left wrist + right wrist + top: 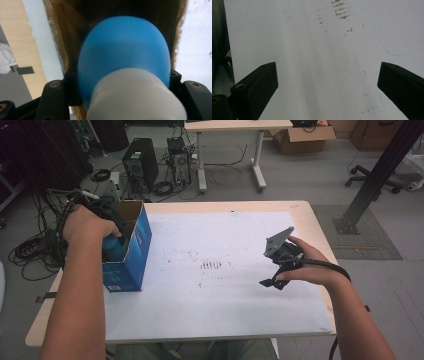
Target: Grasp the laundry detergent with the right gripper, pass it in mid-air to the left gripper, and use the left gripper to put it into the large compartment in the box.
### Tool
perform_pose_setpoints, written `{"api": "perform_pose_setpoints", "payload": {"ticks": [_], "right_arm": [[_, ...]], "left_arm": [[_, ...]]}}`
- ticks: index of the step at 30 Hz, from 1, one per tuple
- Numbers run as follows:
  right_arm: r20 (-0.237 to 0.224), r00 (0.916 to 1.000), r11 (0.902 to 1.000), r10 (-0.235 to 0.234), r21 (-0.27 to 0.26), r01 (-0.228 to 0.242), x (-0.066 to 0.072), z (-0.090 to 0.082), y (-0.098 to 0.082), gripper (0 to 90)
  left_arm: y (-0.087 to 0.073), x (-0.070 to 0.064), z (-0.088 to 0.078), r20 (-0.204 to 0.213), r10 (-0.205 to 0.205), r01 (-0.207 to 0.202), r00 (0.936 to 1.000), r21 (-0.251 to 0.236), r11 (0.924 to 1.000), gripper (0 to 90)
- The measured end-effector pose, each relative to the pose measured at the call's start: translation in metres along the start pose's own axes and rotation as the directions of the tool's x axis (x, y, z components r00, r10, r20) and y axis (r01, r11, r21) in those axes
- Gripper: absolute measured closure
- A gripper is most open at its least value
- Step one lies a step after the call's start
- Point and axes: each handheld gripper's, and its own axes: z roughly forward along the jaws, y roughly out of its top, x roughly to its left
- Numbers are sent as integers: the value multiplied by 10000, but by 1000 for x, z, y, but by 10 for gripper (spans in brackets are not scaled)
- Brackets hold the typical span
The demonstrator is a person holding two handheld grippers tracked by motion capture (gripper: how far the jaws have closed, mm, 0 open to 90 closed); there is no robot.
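Note:
A blue bottle with a white cap is gripped by my left gripper, which is shut on it. Its rounded blue body points down into the open top of a blue cardboard box, whose brown inner walls surround it. The box stands upright at the table's left edge. In the left gripper view the black jaws of the left gripper press on both sides of the bottle near the cap. My right gripper hovers open low over the white mat, and between the fingers of this right gripper is nothing.
A white mat with dark smudges covers the wooden table. Beyond the table a computer tower, tangled cables, another desk, a cardboard box and a black post stand on the floor.

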Motion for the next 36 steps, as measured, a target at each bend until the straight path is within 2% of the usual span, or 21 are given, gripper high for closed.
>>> {"api": "perform_pose_setpoints", "payload": {"ticks": [5, 18, 36], "right_arm": [[-49, 10000, 10000, 22, 40, -21, 0, 3, -1, 32], [-82, 10000, 10000, 18, 82, -18, -1, 4, -1, 32], [-45, 10000, 10000, 81, 17, -81, 0, 1, -5, 33]], "left_arm": [[2, 0, 10, -98, 35, -34, 9999, 76, 10000, 380], [5, 3, 26, -7, -60, 60, 10000, 75, 10000, 380], [3, 5, 28, 62, -69, 71, 10000, -203, 9998, 377]]}}
